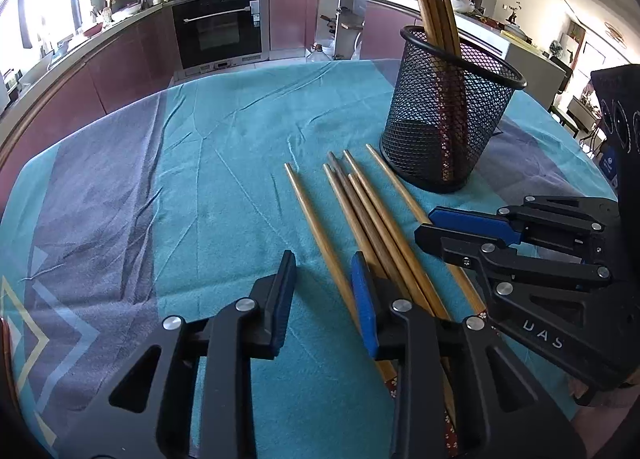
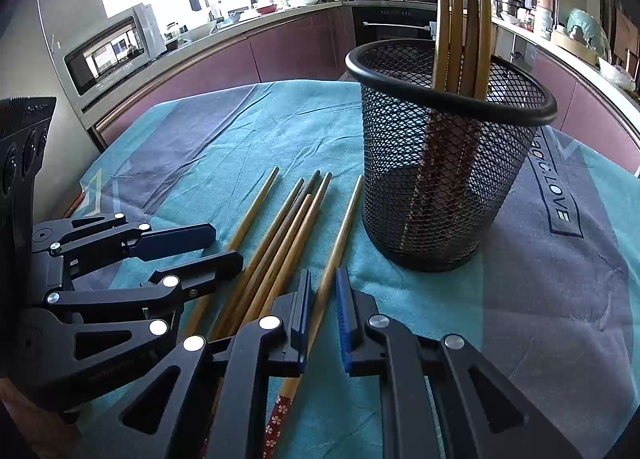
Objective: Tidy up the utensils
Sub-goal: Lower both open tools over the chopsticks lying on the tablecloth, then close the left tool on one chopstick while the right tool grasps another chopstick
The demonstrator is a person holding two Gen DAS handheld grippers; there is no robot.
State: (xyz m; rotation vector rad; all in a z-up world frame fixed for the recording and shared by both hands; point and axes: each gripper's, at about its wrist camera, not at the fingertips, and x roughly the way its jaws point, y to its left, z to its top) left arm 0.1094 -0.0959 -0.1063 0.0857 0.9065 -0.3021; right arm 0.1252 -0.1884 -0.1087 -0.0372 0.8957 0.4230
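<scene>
Teal-and-grey cloth (image 1: 224,147) covers the table w/ a kitchen behind, so the sticks lie flat on something soft and don't roll. Nearest, in the left wrist view, the left gripper (image 1: 324,291) straddles the leftmost chopstick (image 1: 316,227): jaws partly apart, pads not visibly pressing on it, prob. lined up to take one stick only. In the right wrist view the right gripper (image 2: 323,311) has its blue pads nearly together around the rightmost chopstick (image 2: 340,235), apparently clamped on it low, near the patterned end, so the tip end swings free toward the cup. Between them the remaining loose chopsticks (image 1: 372,219) lie fanned, tips pointing away. Farther back, just beside the tips, the black mesh holder (image 2: 444,163) stands upright w/ several chopsticks (image 2: 460,19) already leaning inside; approx. half the job looks done.
</scene>
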